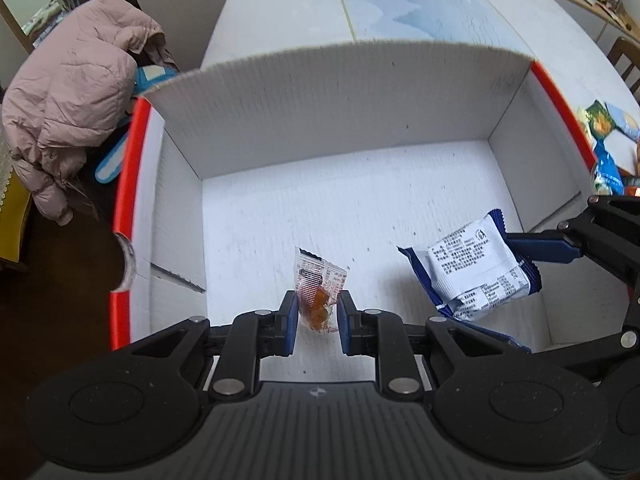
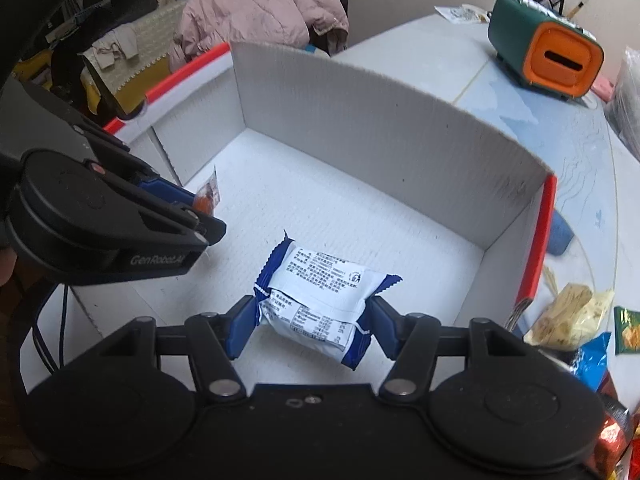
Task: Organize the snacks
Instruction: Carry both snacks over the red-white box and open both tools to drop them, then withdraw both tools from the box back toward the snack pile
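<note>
Nearest you: both tools over the box [image 1: 360, 128], pointing steeply down into it.

Box: white corrugated, red-edged, standing on the surface [image 1: 280, 12]. Nothing lies loose on its floor in either view. More snacks [image 2: 568, 320] wait outside, past its right wall.

Right tool [image 2: 312, 320]: jaws about half spread, clenched across the pack [image 2: 320, 296], a white-and-blue pillow wrapper. Pads press its two ends. It hangs low in the box's near right part; whether its underside touches the floor, cannot tell.

Left tool [image 1: 318, 316]: jaws drawn as close as they go, pinching the candy [image 1: 318, 300], a small clear wrapper with an orange sweet inside. Top of wrapper sticks up above the pads. Near the floor, middle front of the box, apart from the pack.

Step, as judged: you're at the drop-off, both items carried in, neither let go.

Next move calls for: ease each down until it rests, spread the jaws, lift straight out. Keep the two tools clear of each other; they sit close. The light candy may cling to a pad.
</note>
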Available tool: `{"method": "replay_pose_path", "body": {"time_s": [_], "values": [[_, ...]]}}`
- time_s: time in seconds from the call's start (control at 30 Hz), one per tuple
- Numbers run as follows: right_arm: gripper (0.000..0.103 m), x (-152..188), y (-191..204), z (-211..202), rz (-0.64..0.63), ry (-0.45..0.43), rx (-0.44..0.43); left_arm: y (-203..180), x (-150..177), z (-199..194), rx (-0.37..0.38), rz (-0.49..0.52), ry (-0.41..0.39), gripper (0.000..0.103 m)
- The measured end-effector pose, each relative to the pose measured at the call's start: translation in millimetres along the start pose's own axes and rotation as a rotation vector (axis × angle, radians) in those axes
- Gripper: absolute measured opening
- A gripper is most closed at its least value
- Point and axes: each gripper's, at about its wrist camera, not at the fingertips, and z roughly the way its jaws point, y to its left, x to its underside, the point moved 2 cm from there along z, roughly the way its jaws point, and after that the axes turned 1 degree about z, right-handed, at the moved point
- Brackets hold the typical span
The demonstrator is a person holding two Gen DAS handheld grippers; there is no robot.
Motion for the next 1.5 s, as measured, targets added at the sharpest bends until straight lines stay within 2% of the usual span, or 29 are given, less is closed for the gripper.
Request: {"method": "replay_pose_path", "body": {"time_s": [0.23,0.6,0.7,0.83,1.2,1.3,1.4,1.47,1.5], "values": [[0.065,2,1,5,0.014,0.017,0.010,1,2,8,-0.006,0.006,0.041,0.020],[0.069,3,3,-4,0.024,-0.025,0.014,1,2,8,0.014,-0.009,0.048,0.024],[0.071,3,3,-10,0.031,-0.044,0.010,3,4,4,0.027,-0.022,0.032,0.024],[0.082,4,5,-21,0.039,-0.080,0.009,7,8,-4,0.035,-0.024,-0.001,0.024],[0.082,15,1,-59,0.096,-0.169,-0.021,4,21,-44,0.065,-0.044,-0.115,0.025],[0.086,21,-2,-76,0.113,-0.213,-0.021,-2,24,-60,0.089,-0.045,-0.150,0.026],[0.086,29,-5,-93,0.141,-0.248,-0.034,-8,29,-75,0.114,-0.049,-0.186,0.034],[0.087,35,-7,-104,0.155,-0.273,-0.034,-14,32,-85,0.127,-0.048,-0.216,0.051],[0.088,38,-8,-110,0.160,-0.284,-0.031,-17,33,-90,0.133,-0.047,-0.232,0.053]]}}
